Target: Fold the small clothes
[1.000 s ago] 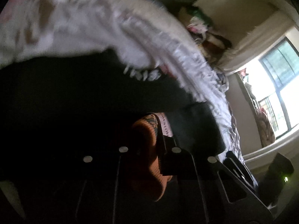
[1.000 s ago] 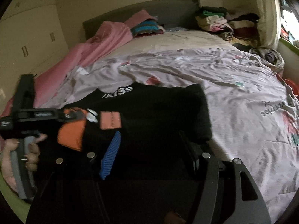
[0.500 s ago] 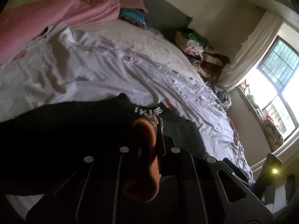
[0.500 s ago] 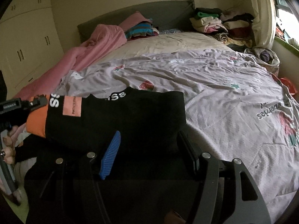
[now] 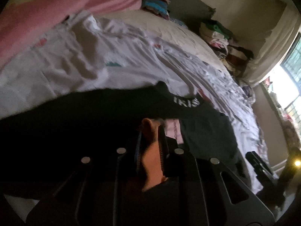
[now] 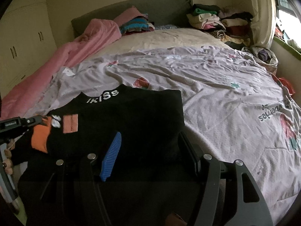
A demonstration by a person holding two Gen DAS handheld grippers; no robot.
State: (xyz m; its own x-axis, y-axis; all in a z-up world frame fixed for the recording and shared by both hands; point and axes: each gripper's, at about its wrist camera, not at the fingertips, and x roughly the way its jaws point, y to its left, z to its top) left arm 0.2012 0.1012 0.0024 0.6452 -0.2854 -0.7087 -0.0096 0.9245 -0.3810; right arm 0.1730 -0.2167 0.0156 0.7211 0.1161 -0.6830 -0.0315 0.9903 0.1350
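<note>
A small black top [image 6: 135, 116] with white "IKISS" lettering at the neck and an orange sleeve patch [image 6: 40, 139] lies on the bed's near edge. My left gripper [image 5: 150, 131] is shut on the orange sleeve part [image 5: 152, 160]; it also shows at the left of the right wrist view [image 6: 30, 122]. My right gripper [image 6: 150, 143] is open, its blue pad [image 6: 111, 156] and dark finger [image 6: 190, 154] astride the black top's lower part. The top also shows in the left wrist view [image 5: 94, 122].
A lilac printed sheet [image 6: 225, 94] covers the bed. A pink blanket [image 6: 75, 52] lies along the left side. Folded clothes piles [image 6: 216, 22] sit at the headboard's right, striped clothes [image 6: 135, 25] at its middle. Cupboards [image 6: 22, 37] stand left, a window [image 5: 287, 75] right.
My left gripper has carried the orange sleeve back left and lower, then slightly right; the top now lies flatter on the bed. The right gripper stays open over the garment.
</note>
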